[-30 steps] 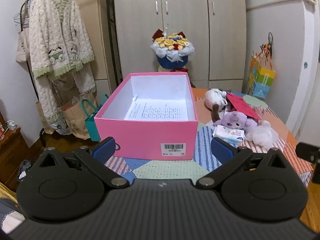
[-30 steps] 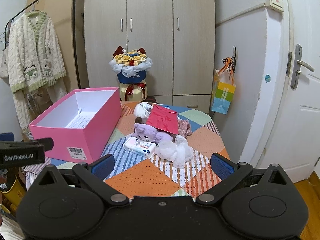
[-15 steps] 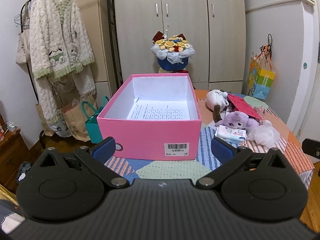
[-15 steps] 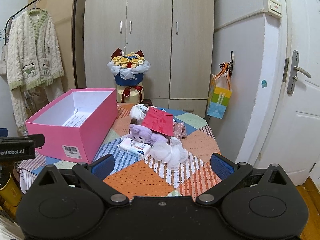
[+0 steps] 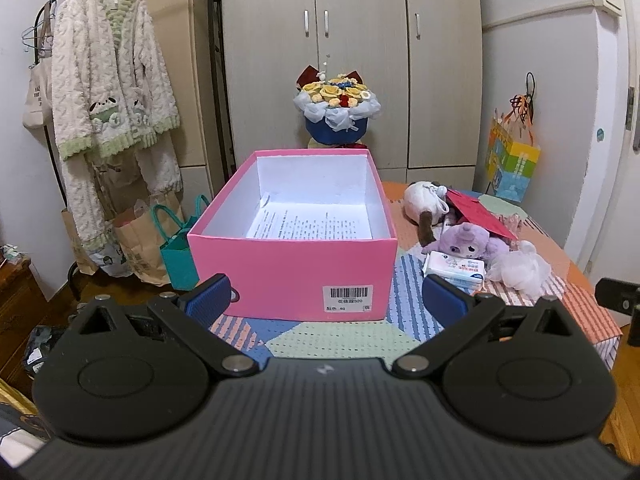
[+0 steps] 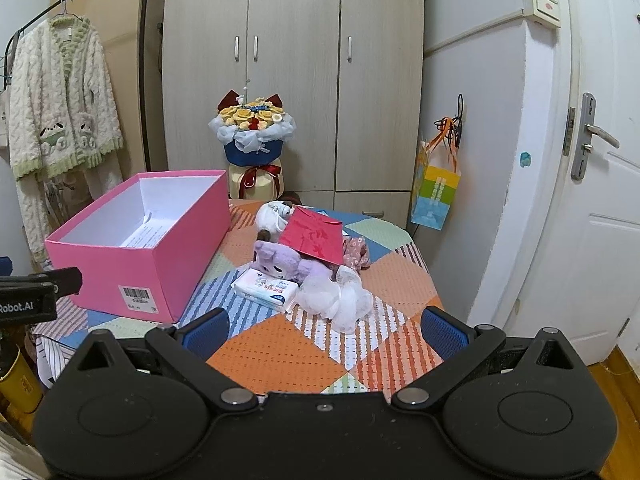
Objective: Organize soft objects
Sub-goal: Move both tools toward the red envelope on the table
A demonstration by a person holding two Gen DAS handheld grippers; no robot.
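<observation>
Pink glossy cardboard box (image 5: pixel 296 268), open-topped and rectangular, sits on the quilted patchwork-covered table (image 6: pixel 280 352) with only a printed paper sheet (image 5: pixel 312 226) inside. Just right of it lie a fuzzy purple plush toy (image 6: pixel 284 264), a white mesh bath puff (image 6: pixel 340 300), a flat tissue pack (image 6: pixel 266 290) and a white plush (image 6: pixel 272 216) partly hidden under a red envelope (image 6: pixel 316 238). Left tool (image 5: pixel 328 304) and right tool (image 6: pixel 324 328) both hover spread apart, empty.

Black ribbed gripper bodies, silver pivot screws, blue-padded fingers (image 5: pixel 208 299).
</observation>
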